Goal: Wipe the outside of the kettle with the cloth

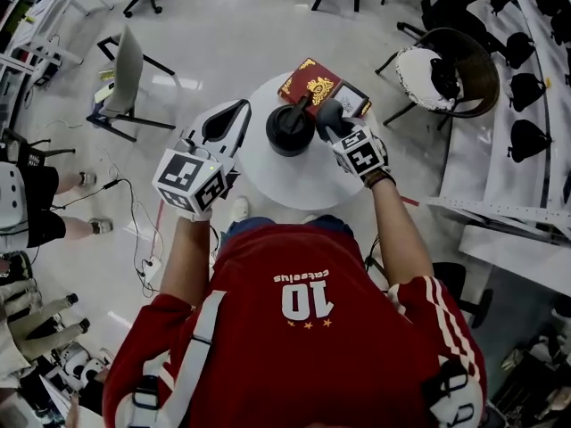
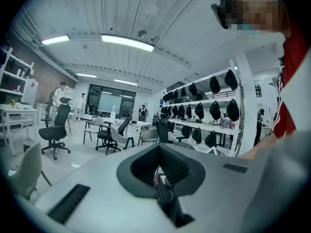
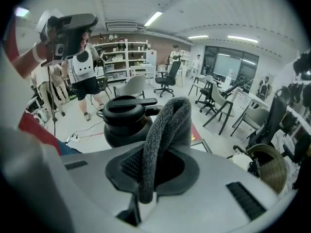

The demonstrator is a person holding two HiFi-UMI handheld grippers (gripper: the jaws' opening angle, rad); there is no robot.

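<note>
Right gripper clamped on grey cloth beside black kettle at head view centre, left gripper closed, empty; wipe seems unstarted, next press cloth onto kettle wall.

Nubby grey cloth; smooth, faintly glossy black plastic kettle.

place: open-plan office-lab | evidence: swivel chairs, wall shelving, ceiling strip lights
</note>
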